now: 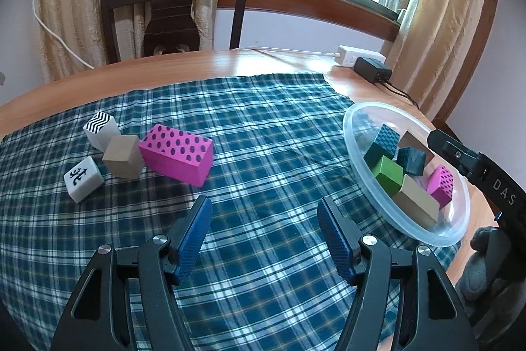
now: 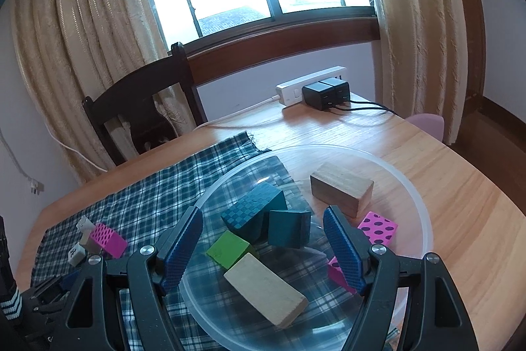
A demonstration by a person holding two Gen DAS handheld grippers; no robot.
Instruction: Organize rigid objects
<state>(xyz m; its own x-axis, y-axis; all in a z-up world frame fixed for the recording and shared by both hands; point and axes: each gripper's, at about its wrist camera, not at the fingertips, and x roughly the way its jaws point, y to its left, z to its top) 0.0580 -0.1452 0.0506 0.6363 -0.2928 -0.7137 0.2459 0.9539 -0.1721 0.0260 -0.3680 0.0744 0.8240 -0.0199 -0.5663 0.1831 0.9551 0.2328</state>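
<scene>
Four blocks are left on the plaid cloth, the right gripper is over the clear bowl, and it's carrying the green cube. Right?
Not quite: the right gripper is open and carries nothing. In the right wrist view the green cube lies in the clear bowl among the other blocks, with no pad touching it. The rest holds: the left wrist view shows four blocks on the plaid cloth.

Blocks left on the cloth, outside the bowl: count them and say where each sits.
4, clustered at the cloth's left: zigzag block farthest back, tan cube before it, pink dotted block to its right, white glyph tile nearest. Others may hide behind.
</scene>
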